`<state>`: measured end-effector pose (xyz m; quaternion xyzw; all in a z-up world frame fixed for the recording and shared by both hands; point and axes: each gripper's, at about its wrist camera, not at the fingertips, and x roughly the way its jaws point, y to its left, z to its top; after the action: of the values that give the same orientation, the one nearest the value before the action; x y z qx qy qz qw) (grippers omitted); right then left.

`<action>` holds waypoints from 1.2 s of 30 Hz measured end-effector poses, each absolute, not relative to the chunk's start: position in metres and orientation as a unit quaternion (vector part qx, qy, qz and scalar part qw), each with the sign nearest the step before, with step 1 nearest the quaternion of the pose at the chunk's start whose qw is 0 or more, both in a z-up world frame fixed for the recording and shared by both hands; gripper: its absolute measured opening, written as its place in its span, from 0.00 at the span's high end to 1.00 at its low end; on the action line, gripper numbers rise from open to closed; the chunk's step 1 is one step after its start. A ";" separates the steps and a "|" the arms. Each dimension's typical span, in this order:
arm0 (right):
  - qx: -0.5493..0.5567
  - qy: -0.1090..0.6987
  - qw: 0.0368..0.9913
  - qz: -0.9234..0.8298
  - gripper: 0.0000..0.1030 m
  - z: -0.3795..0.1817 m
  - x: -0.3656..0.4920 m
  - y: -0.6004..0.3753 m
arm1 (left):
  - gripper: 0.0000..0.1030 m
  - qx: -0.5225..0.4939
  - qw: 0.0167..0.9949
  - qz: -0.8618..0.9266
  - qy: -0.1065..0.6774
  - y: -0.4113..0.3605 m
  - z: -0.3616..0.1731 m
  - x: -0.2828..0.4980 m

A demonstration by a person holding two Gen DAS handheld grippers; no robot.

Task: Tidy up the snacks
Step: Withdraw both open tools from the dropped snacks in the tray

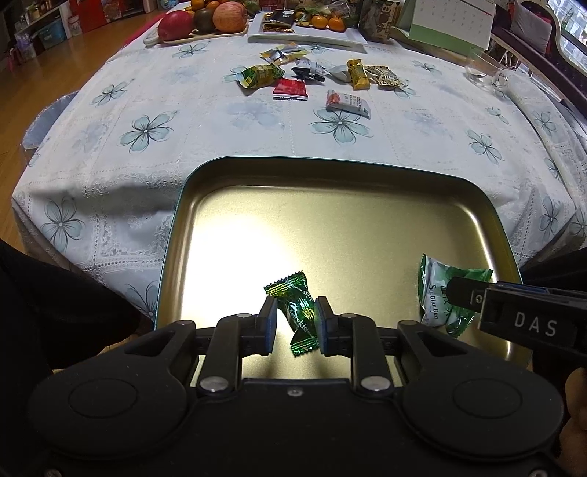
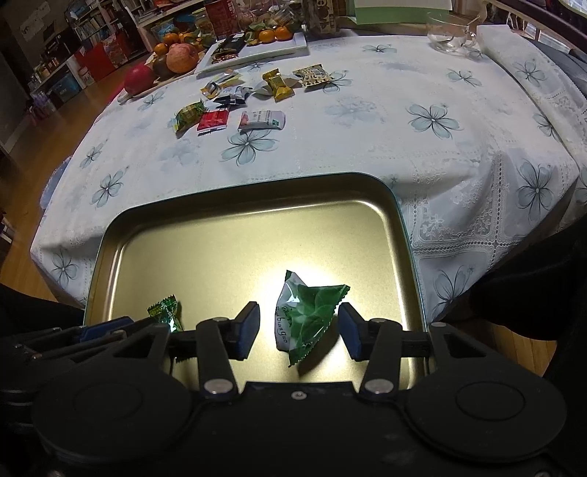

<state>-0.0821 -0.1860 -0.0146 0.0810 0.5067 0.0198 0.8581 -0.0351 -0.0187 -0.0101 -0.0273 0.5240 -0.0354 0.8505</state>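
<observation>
A gold metal tray (image 1: 330, 176) (image 2: 256, 194) sits at the near table edge. My left gripper (image 1: 295, 323) is over the tray with its pads against a small dark green candy (image 1: 299, 312), which also shows in the right wrist view (image 2: 167, 315). My right gripper (image 2: 297, 330) is open around a green and white snack packet (image 2: 308, 315) that lies in the tray without touching the pads; the packet shows at the right in the left wrist view (image 1: 445, 293). Several loose wrapped snacks (image 1: 315, 77) (image 2: 238, 99) lie on the tablecloth beyond the tray.
A board of fruit (image 1: 205, 18) (image 2: 165, 62), a white plate with oranges and packets (image 1: 308, 29) (image 2: 256, 44), a box (image 1: 444, 22) and a glass bowl (image 1: 484, 73) (image 2: 451, 36) stand at the far edge. The floral tablecloth (image 1: 146, 128) covers the table.
</observation>
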 end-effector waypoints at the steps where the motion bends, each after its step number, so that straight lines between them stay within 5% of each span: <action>1: 0.081 0.507 0.858 0.019 0.52 -0.015 -0.082 -0.186 | 0.69 -0.028 0.850 -0.035 0.524 -0.019 -0.010 -0.035; 25: 0.085 0.514 0.853 0.021 0.51 -0.015 -0.080 -0.188 | 0.69 -0.014 0.843 -0.021 0.537 -0.019 -0.016 -0.034; 36: 0.078 0.526 0.847 0.020 0.43 -0.007 -0.074 -0.189 | 0.68 -0.007 0.841 0.020 0.540 -0.014 -0.013 -0.031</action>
<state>-0.0737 -0.1888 -0.0068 0.0780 0.5261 0.0197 0.8466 -0.0311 -0.0142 -0.0131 -0.0071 0.5403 0.0203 0.8412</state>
